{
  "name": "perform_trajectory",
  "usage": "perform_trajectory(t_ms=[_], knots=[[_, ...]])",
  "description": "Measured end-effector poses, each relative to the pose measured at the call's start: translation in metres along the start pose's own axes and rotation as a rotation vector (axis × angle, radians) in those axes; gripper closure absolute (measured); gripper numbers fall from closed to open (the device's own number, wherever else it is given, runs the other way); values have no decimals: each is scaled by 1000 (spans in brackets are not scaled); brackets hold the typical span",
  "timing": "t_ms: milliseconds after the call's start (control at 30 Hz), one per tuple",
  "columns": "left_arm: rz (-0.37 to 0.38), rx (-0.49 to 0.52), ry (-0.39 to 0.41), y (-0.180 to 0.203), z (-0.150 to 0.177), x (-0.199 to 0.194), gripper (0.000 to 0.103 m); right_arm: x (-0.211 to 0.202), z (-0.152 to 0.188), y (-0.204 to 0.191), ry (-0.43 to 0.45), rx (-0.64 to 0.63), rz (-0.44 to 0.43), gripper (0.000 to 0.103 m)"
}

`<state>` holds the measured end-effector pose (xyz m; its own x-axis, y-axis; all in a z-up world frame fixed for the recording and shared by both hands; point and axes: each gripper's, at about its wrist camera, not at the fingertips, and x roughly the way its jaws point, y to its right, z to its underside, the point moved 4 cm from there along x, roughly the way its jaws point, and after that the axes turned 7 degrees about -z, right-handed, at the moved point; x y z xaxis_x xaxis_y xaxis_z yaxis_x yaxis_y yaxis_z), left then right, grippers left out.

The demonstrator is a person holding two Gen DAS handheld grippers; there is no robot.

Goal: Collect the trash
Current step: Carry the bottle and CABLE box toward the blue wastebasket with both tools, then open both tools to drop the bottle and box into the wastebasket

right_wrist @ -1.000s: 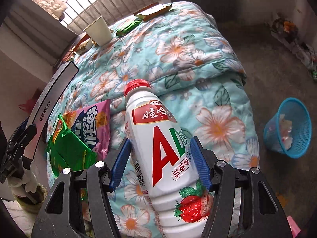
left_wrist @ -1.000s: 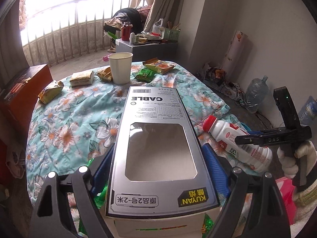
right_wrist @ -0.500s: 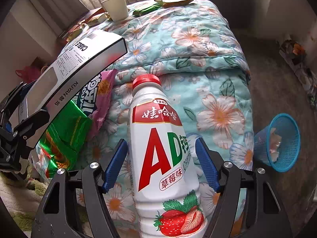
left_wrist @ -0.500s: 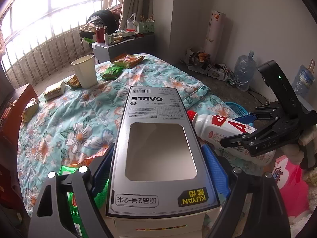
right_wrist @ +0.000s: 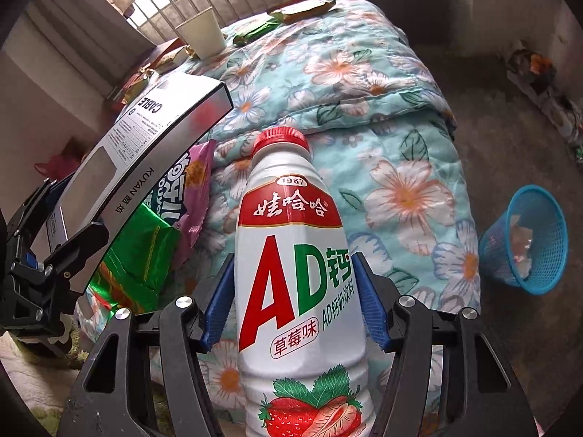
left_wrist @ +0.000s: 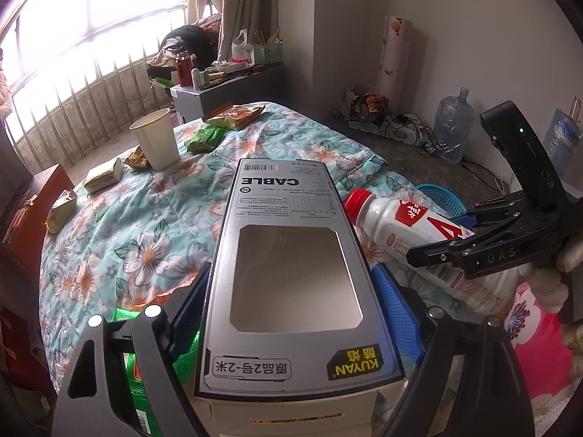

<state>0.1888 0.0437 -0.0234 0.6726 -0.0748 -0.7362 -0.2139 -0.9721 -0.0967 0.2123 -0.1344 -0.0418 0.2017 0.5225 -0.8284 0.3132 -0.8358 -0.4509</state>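
My left gripper point(left_wrist: 291, 286) is shut on a grey cable box point(left_wrist: 288, 196) with a cut-out window, held above the floral quilt point(left_wrist: 120, 247). My right gripper point(right_wrist: 295, 286) holds a white strawberry milk bottle point(right_wrist: 291, 218) with a red cap. Its jaws are closing and the blue pads point(right_wrist: 218, 298) press on the bottle's sides. In the left wrist view the bottle point(left_wrist: 386, 218) and the right gripper point(left_wrist: 437, 240) hang just right of the box. In the right wrist view the box point(right_wrist: 153, 127) and the left gripper point(right_wrist: 62, 215) are at the left.
A blue mesh bin point(right_wrist: 524, 240) stands on the floor right of the bed. On the quilt are a paper cup point(left_wrist: 156, 138), a green wrapper point(left_wrist: 204, 138), an orange packet point(left_wrist: 233, 114), a green bag point(right_wrist: 142, 255) and a pink bag point(right_wrist: 193, 182).
The left gripper swung with the box, so the right gripper and bottle now sit close beside it. The right pads stood slightly off the bottle, then closed back onto it.
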Motion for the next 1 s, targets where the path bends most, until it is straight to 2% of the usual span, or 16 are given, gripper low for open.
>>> perform_trajectory(t_ms=[233,367,567,667,767,933,1000], knots=[[-3,16,9,6,-4,-4,20,-26,11,19,104,129,-94,45],[16,34,19,15,-13,-6,19,-50,16,30,194,208,-156,45],[144,79,30,51,-51,-6,19,-109,34,78,408,391,-224,45],[234,136,20,90,-82,1,19,-137,54,117,506,496,-225,45],[344,202,-34,142,-112,21,19,-150,73,159,562,605,-184,45],[492,314,-166,252,-148,77,18,-142,93,231,607,791,-211,45],[519,348,-232,294,-156,107,17,-132,95,262,609,856,-225,45]])
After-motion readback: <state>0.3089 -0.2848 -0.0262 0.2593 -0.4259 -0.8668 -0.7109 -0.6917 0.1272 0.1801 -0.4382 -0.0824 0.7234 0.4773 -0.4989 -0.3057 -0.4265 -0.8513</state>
